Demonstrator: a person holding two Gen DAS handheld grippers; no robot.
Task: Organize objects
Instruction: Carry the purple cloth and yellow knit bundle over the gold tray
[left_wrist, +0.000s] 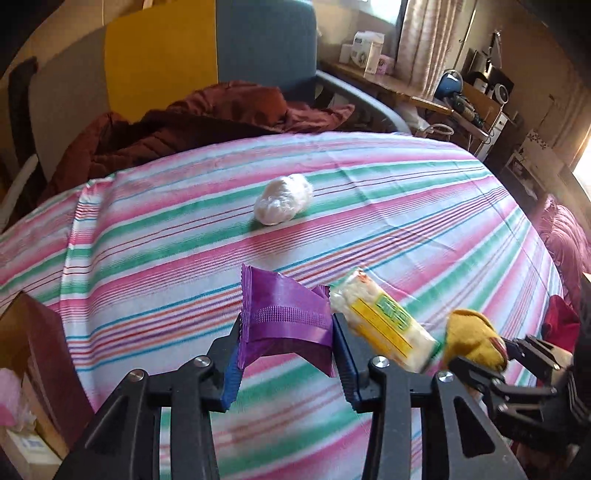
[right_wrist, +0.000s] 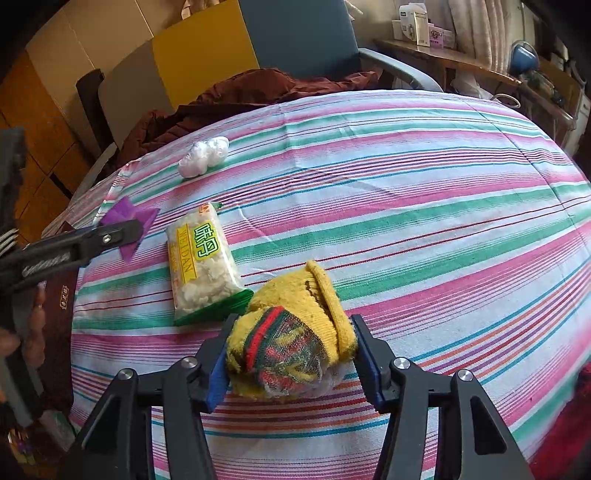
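A purple foil packet (left_wrist: 284, 302) is pinched between the blue pads of my left gripper (left_wrist: 287, 325), which is shut on it just above the striped tablecloth (left_wrist: 406, 206). The right wrist view shows the same packet (right_wrist: 127, 216) and left gripper (right_wrist: 125, 230) at the table's left edge. My right gripper (right_wrist: 293, 325) is shut on a rolled yellow sock bundle (right_wrist: 291, 295) with red and green stripes. Between the two lies a clear snack bag (right_wrist: 201, 262) with a yellow and green label. A white crumpled plastic wad (right_wrist: 204, 157) rests farther back.
A dark red garment (left_wrist: 207, 118) is heaped at the table's far edge before a blue chair (left_wrist: 266, 40). A brown box (left_wrist: 40, 350) stands by the left edge. A wooden shelf (left_wrist: 402, 92) with small boxes runs along the back right.
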